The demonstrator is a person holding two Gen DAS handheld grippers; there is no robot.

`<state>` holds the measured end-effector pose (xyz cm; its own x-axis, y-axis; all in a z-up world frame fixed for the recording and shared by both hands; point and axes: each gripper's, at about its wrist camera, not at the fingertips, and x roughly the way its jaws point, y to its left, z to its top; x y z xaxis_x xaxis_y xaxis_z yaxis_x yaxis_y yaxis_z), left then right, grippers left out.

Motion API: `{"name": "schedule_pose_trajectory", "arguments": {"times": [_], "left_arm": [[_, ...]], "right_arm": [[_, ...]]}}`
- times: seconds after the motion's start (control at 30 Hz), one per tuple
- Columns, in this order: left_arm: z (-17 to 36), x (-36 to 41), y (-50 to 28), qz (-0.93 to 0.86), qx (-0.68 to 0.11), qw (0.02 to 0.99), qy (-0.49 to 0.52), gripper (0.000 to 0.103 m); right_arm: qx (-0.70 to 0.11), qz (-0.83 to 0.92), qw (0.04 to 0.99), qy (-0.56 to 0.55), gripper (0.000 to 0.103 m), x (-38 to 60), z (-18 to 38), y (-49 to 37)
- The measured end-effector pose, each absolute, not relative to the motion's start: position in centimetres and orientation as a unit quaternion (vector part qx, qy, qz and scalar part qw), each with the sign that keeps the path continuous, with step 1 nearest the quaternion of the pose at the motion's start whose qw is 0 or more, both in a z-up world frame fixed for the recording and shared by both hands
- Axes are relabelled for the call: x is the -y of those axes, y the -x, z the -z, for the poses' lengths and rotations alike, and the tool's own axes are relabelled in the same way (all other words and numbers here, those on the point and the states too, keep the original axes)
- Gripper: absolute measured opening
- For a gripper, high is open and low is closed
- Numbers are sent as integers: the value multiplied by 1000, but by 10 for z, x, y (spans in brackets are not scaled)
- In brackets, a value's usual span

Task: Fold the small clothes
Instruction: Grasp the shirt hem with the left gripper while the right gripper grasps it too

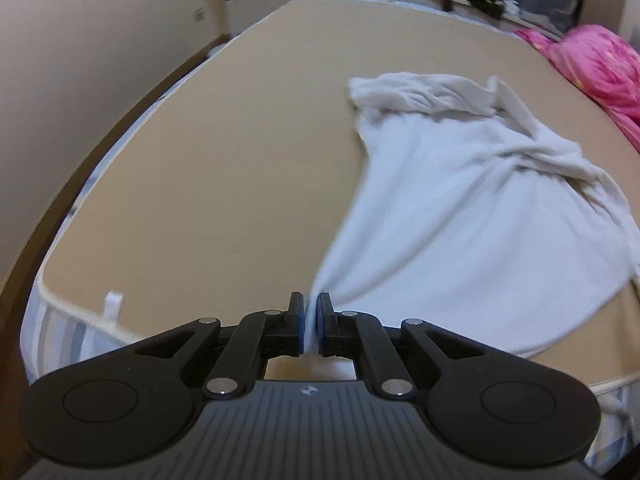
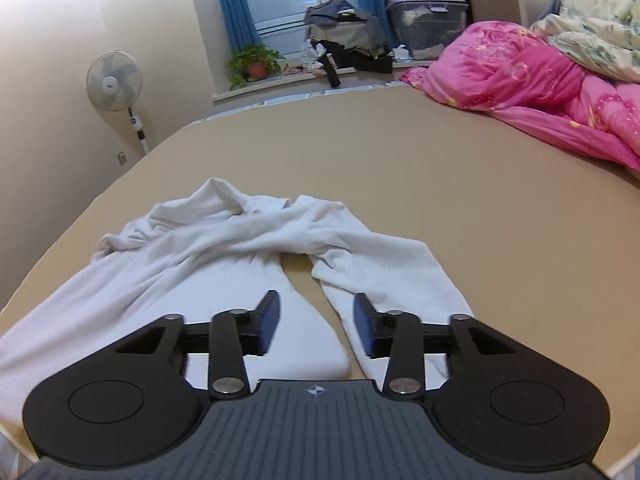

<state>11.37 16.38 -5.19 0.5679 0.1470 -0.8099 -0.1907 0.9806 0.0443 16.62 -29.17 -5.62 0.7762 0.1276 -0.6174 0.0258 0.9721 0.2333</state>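
Note:
A small white fleece garment (image 1: 460,232) lies rumpled on the tan bed surface (image 1: 220,160). My left gripper (image 1: 308,308) is shut on the garment's near corner, and the cloth stretches away from the blue pads up to the right. In the right wrist view the same garment (image 2: 224,256) spreads toward me in two long parts with a strip of bare bed between them. My right gripper (image 2: 316,312) stands open low over that gap, one finger above each part, with no cloth pinched between the pads.
A pink quilt (image 2: 520,76) is heaped on the bed's far right, also seen as the pink quilt (image 1: 600,64). The bed's left edge (image 1: 80,312) runs close to the wall. A standing fan (image 2: 115,81), a potted plant (image 2: 256,64) and piled boxes sit beyond the bed.

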Motion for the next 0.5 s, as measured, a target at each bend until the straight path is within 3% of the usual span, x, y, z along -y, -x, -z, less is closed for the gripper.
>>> {"name": "schedule_pose_trajectory", "arguments": {"times": [0.03, 0.07, 0.13, 0.33, 0.4, 0.47, 0.5], "left_arm": [[54, -171, -112, -96, -443, 891, 37, 12], [57, -176, -112, -92, -428, 898, 47, 28], [68, -184, -114, -87, -407, 908, 54, 47], [119, -202, -127, -81, -464, 876, 107, 45], [121, -196, -131, -81, -465, 877, 92, 40], [122, -189, -134, -65, -464, 880, 75, 9], [119, -185, -133, -64, -462, 882, 70, 9]], "right_arm": [[-343, -30, 932, -115, 47, 289, 60, -170], [-354, -35, 928, -114, 49, 286, 65, -175], [-376, -46, 919, -111, 53, 278, 75, -185], [-441, -20, 895, -58, 54, 252, 120, -214], [-455, -27, 888, -52, 39, 249, 132, -216], [-451, -46, 890, -52, 10, 248, 132, -209], [-442, -53, 894, -56, 10, 250, 126, -203]]}}
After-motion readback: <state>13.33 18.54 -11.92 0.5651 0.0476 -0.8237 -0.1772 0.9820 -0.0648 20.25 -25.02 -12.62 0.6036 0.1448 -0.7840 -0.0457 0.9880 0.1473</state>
